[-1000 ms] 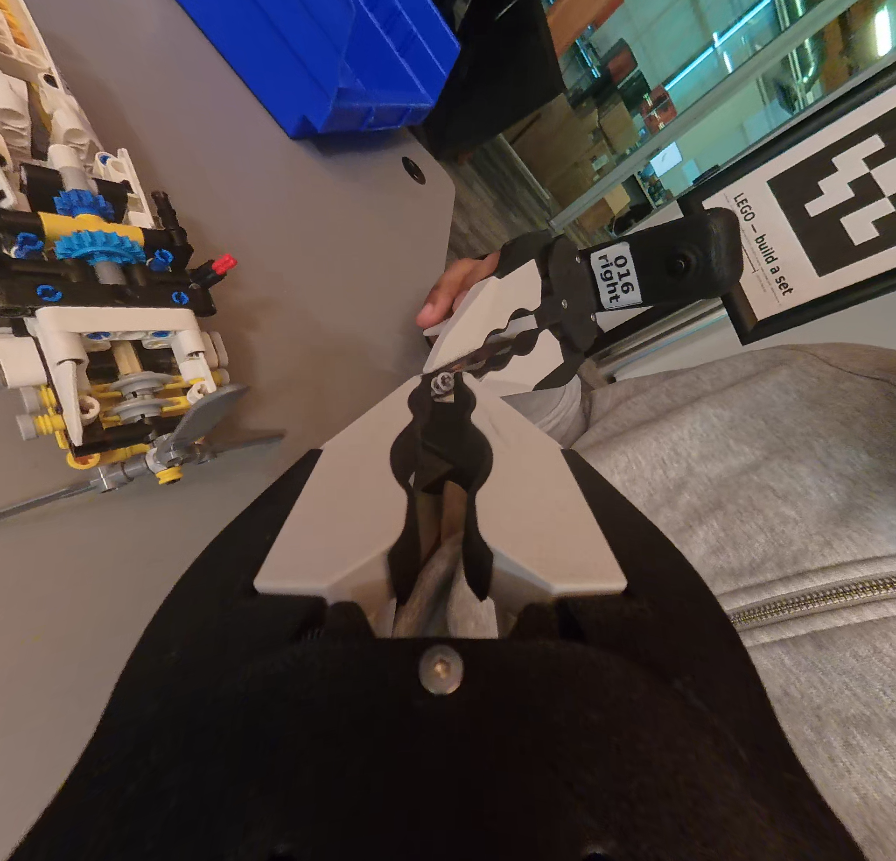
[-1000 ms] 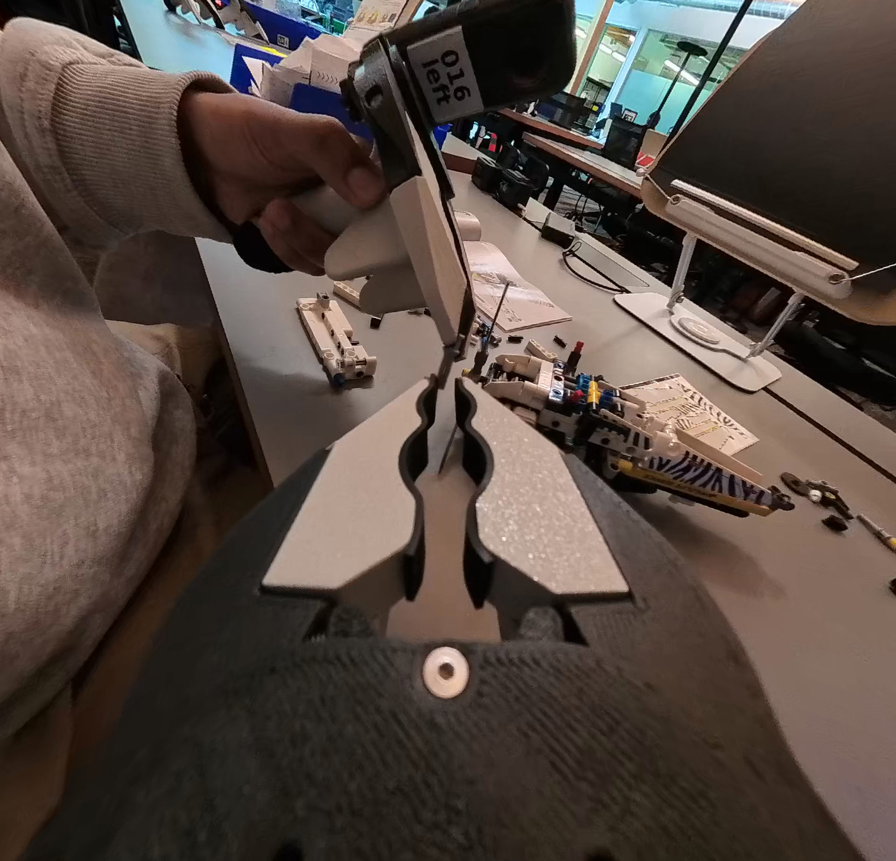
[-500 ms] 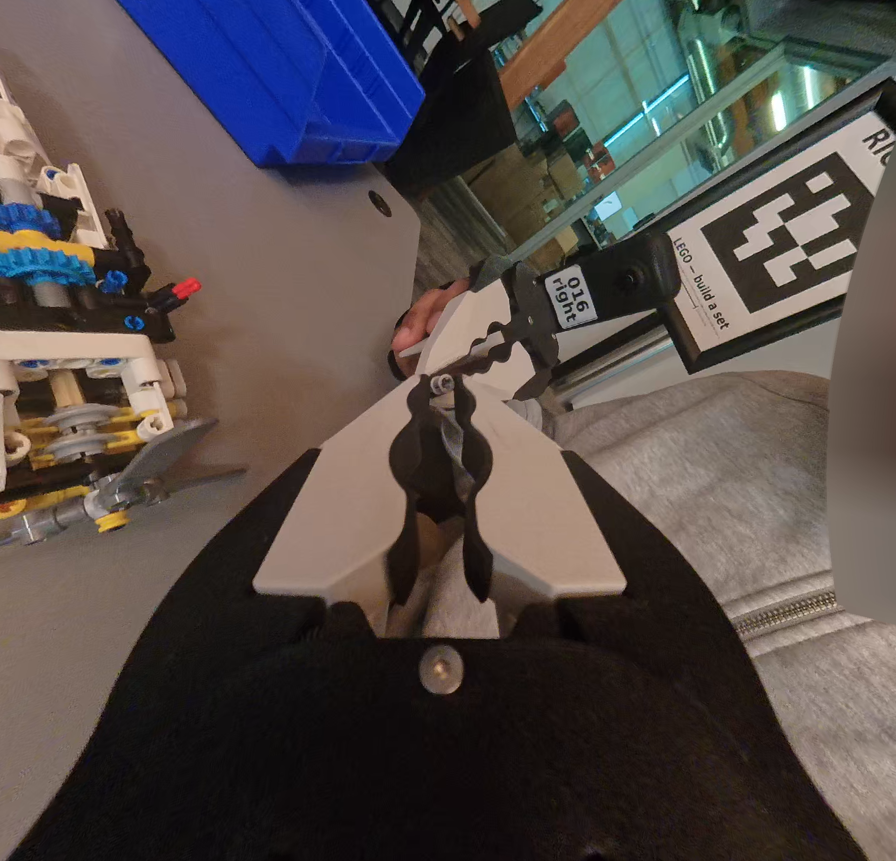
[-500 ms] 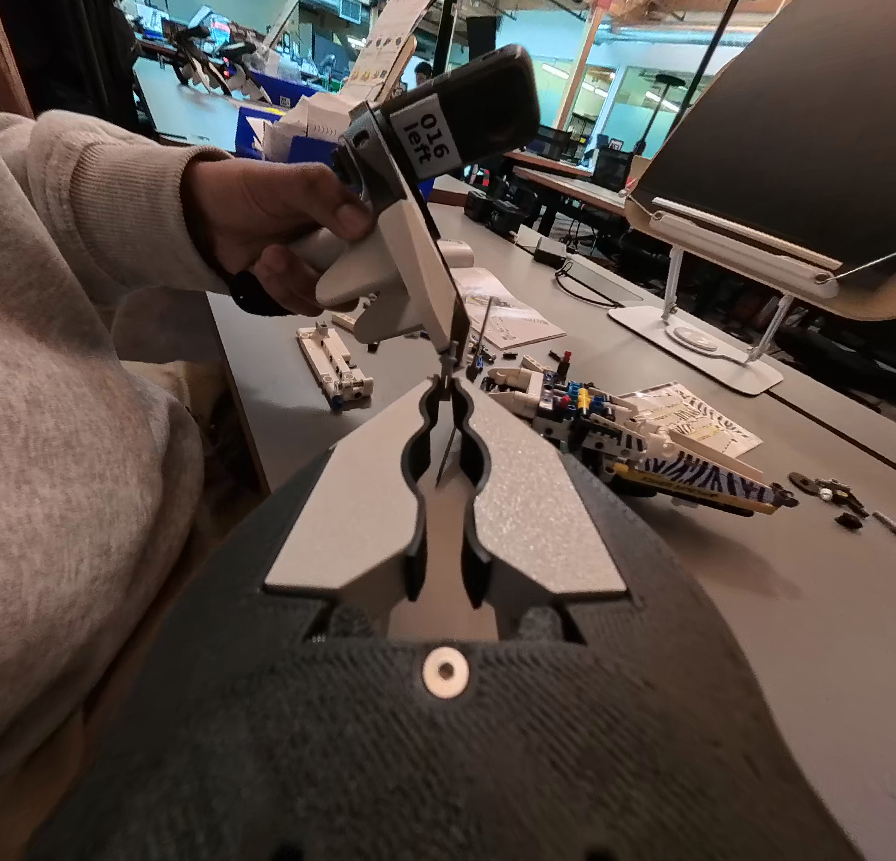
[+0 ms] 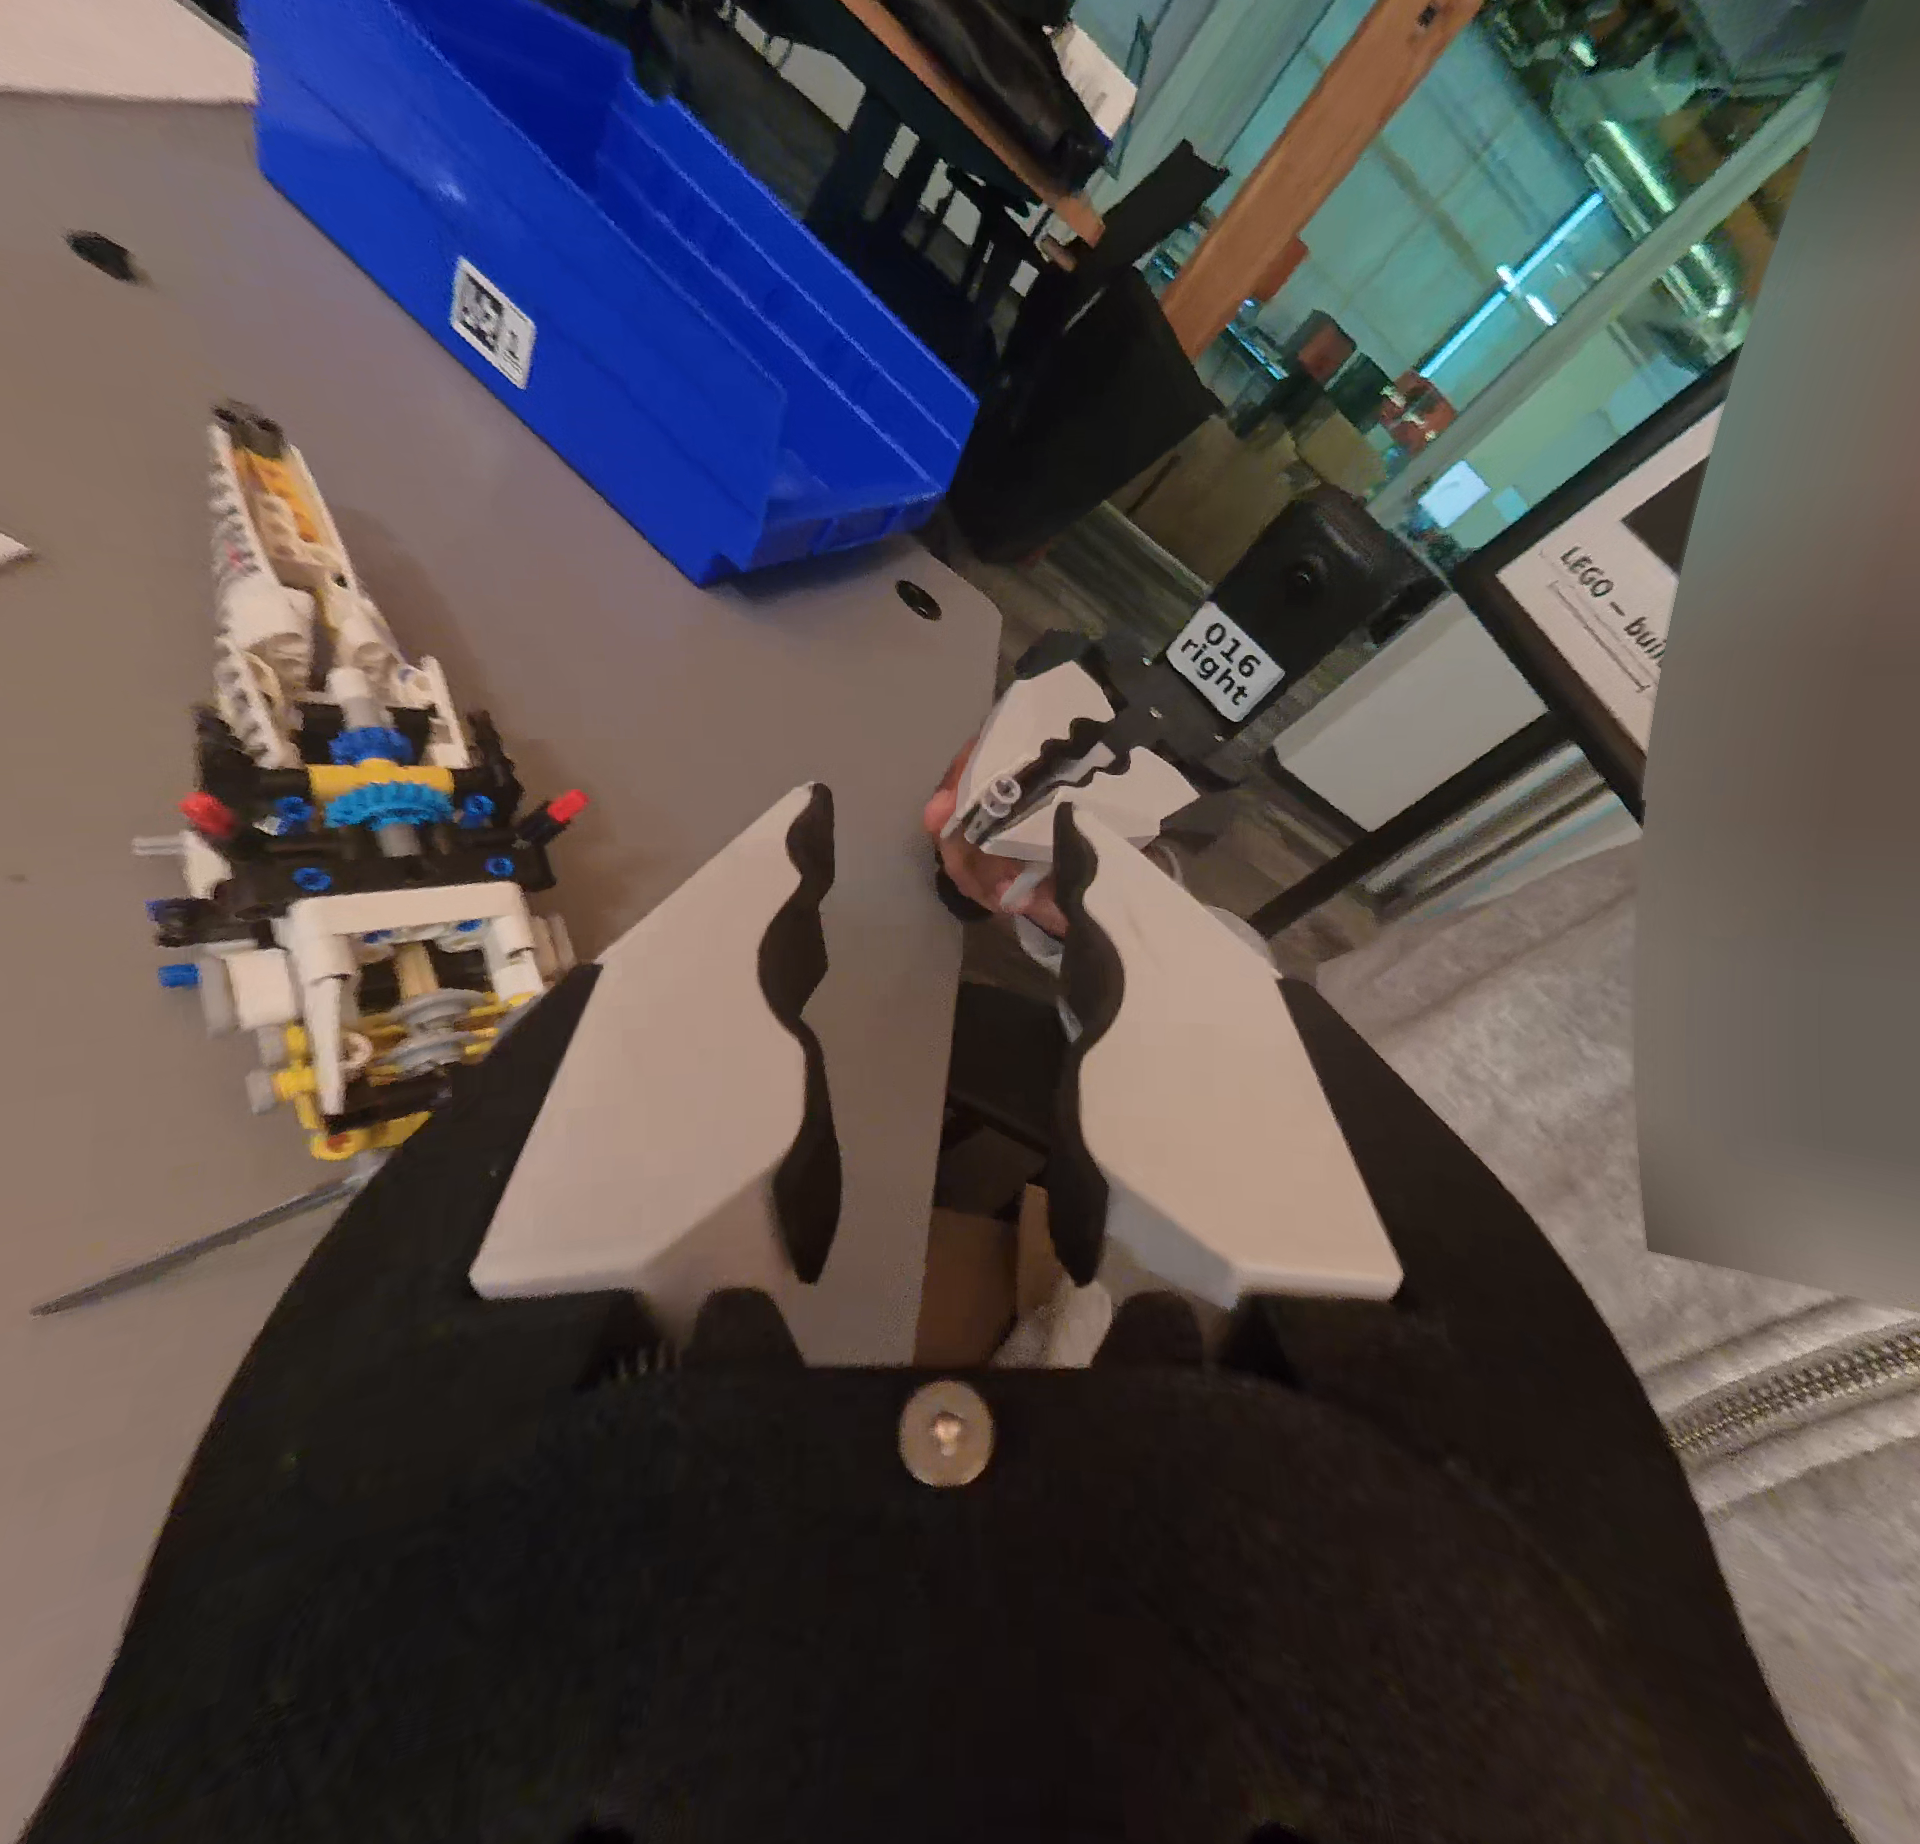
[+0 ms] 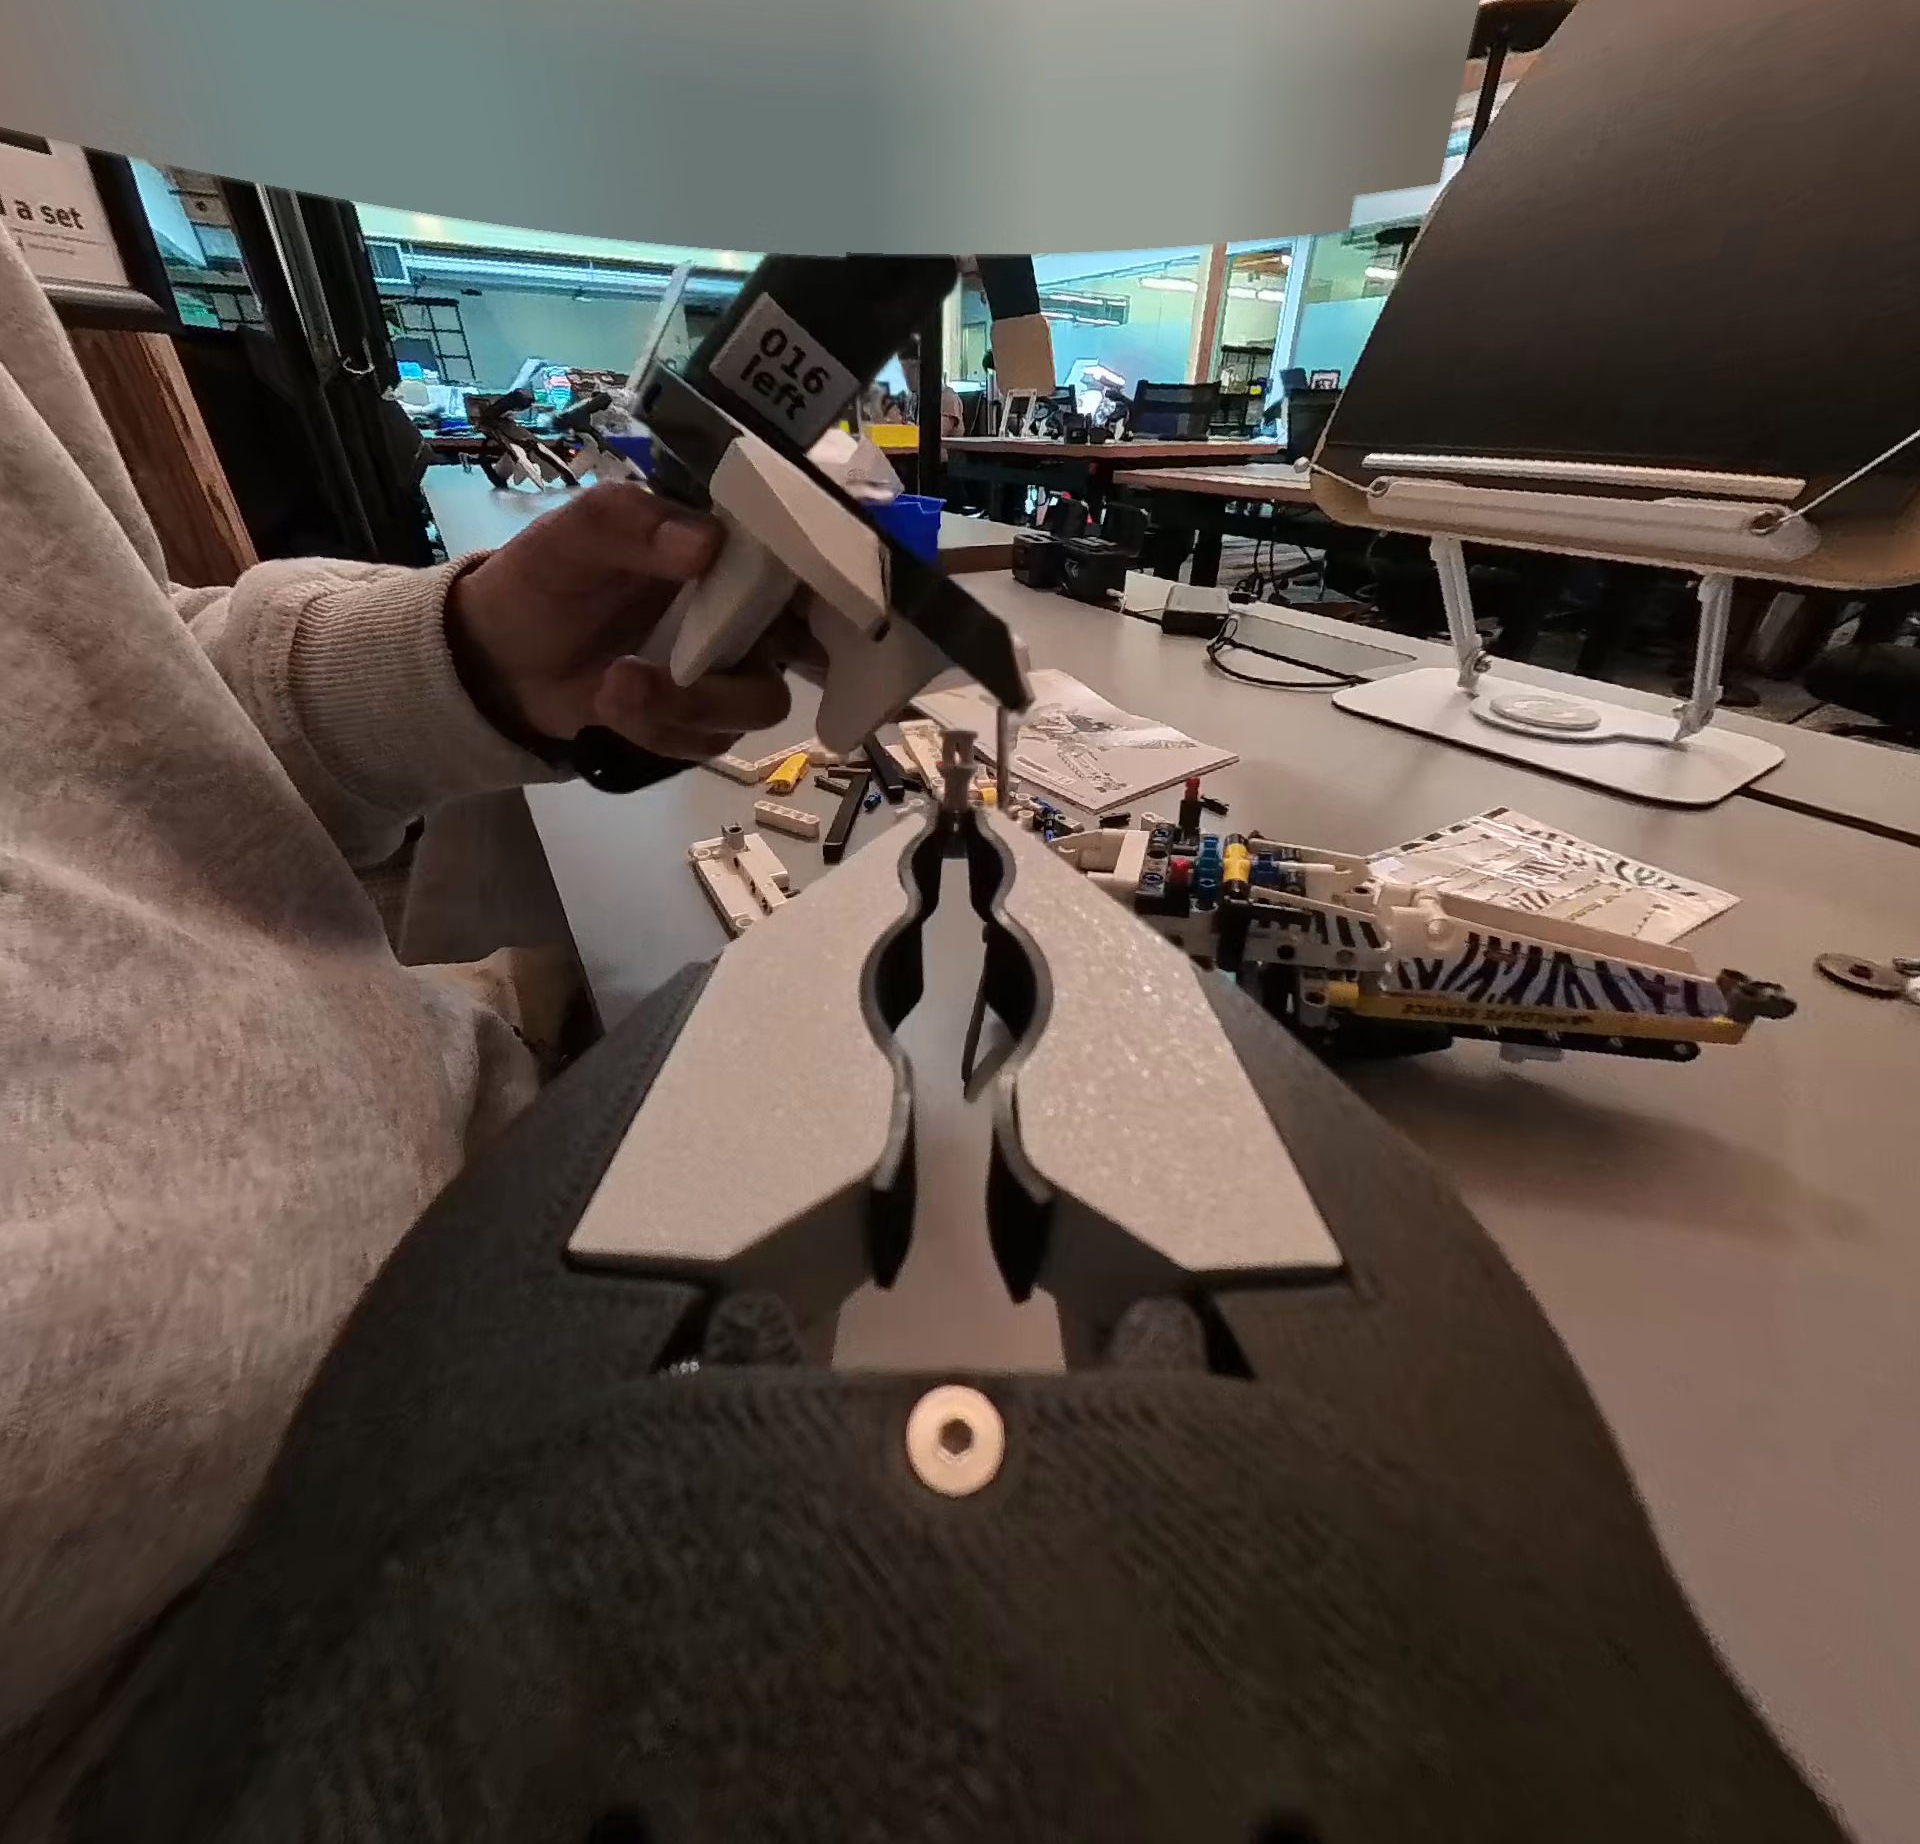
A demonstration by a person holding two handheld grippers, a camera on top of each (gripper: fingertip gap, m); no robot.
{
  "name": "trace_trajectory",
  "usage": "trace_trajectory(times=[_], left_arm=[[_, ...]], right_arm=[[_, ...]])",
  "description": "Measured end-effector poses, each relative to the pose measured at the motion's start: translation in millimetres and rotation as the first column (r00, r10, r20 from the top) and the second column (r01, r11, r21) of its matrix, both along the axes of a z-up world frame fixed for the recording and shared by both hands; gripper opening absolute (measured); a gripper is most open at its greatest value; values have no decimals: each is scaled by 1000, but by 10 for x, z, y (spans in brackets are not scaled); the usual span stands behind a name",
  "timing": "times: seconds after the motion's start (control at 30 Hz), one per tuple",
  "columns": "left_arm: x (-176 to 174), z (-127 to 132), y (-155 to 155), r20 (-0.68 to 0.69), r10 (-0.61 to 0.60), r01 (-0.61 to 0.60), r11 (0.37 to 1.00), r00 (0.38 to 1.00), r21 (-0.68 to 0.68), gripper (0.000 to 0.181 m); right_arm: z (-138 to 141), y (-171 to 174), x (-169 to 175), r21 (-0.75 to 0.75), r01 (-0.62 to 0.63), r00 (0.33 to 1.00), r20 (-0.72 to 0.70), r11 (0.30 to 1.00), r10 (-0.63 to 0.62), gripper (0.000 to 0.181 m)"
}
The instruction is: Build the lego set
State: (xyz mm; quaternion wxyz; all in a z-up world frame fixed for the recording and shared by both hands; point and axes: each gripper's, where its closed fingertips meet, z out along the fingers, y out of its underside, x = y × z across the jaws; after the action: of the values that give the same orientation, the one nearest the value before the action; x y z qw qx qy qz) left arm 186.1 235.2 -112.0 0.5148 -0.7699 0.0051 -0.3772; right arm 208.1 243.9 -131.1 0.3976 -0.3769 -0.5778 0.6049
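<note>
At twelve o'clock of the right gripper (image 6: 954, 826), clamped on a small grey pin piece (image 6: 956, 760), the left gripper (image 5: 940, 818) gapes empty; the white-and-black striped lego model (image 6: 1455, 947) lies on the grey worktop (image 6: 1558, 1223) at two o'clock. Probably a part hand-off; next, seat it on the model.

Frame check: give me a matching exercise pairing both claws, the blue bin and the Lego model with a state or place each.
Things:
1. left claw
2. right claw
3. blue bin
4. Lego model

States or places:
A. shut on a small grey piece
B. lying on the table, with a zebra-striped side
C. open, fingers apart
D. on the table near its edge, with a sticker on its wall

Pairs: 1-C, 2-A, 3-D, 4-B
</note>
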Motion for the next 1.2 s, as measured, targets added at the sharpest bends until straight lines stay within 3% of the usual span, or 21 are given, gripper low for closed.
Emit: trace_trajectory(times=[0.2,0.3,0.4,0.5,0.63,0.9,1.2], left_arm=[[-623,158,162,-195,168,-168,986,966,15,47],[-1061,31,354,-239,222,-246,966,945,-74,47],[-1192,-302,523,-192,127,-173,953,973,-248,51],[-1189,-514,655,-57,56,-72,943,997,-325,51],[-1389,-700,749,80,89,-51,921,993,-386,32],[-1352,-1198,673,-231,-85,-33,886,969,-463,12],[-1172,-1242,741,-377,-212,49,916,902,-397,0]], right_arm=[[-165,234,-132,-30,107,981,165,994,-100,3],[-496,474,-237,64,220,898,377,973,-228,3],[-786,653,-298,188,263,780,535,946,-323,3],[-931,641,-387,219,212,719,625,952,-304,3],[-1034,744,-465,319,171,654,671,932,-350,3],[-1146,764,-570,383,121,617,694,916,-372,3],[-1133,763,-576,444,104,581,699,890,-417,3]])
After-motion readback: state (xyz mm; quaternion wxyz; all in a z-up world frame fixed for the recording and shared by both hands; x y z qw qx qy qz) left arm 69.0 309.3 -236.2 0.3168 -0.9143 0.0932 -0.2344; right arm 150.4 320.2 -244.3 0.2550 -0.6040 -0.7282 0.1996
